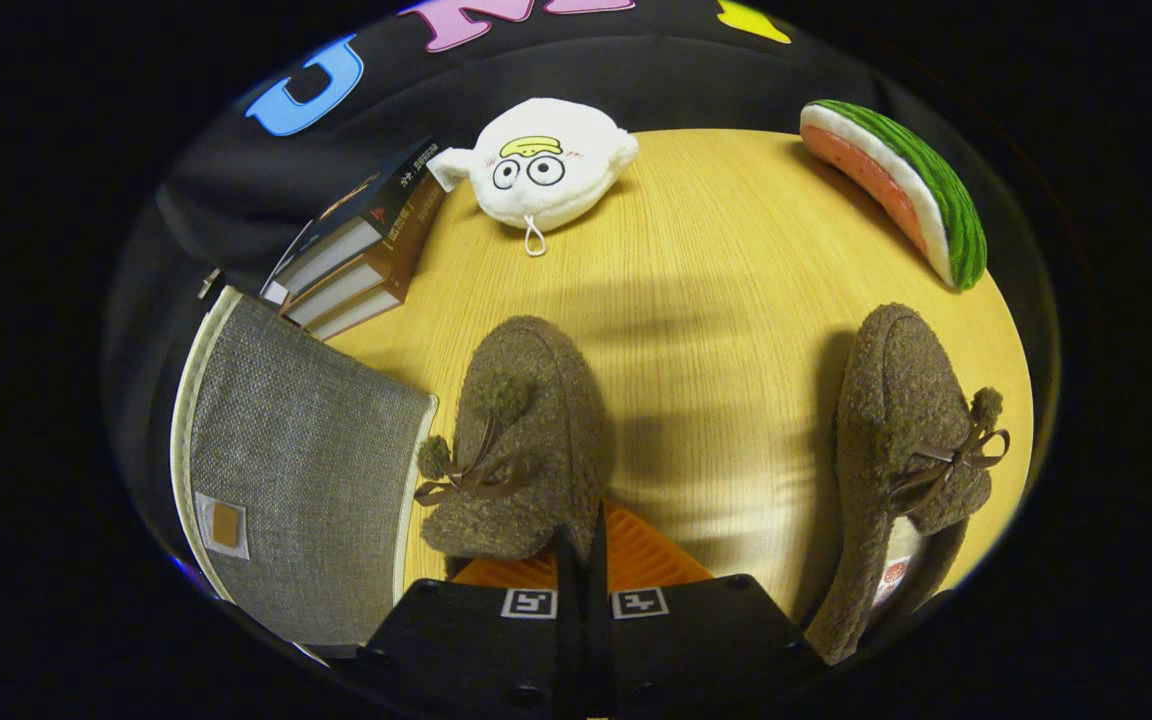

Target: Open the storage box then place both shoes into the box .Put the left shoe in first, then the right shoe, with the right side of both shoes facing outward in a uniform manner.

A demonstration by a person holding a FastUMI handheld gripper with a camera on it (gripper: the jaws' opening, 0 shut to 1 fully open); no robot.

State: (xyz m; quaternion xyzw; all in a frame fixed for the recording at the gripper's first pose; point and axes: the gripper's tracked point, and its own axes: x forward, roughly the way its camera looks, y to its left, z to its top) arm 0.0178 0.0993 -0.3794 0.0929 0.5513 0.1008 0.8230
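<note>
Two brown fuzzy shoes with bow laces and pom-poms lie on the wooden table [716, 300]. One shoe [521, 440] rests just ahead of my fingers, its heel end overlapping the left finger. The other shoe [911, 440] lies well off to the right, on its side with the insole showing. A grey fabric storage box [306, 470] with a cream rim and a small tab sits left of the near shoe, lid closed. My gripper [584, 530] has its fingers pressed together, and I see nothing between them.
A stack of books [361, 260] stands beyond the box. A white plush toy with round eyes [541, 165] sits at the table's far edge. A watermelon-slice toy [896, 185] lies at the far right. Bare wood stretches between the two shoes.
</note>
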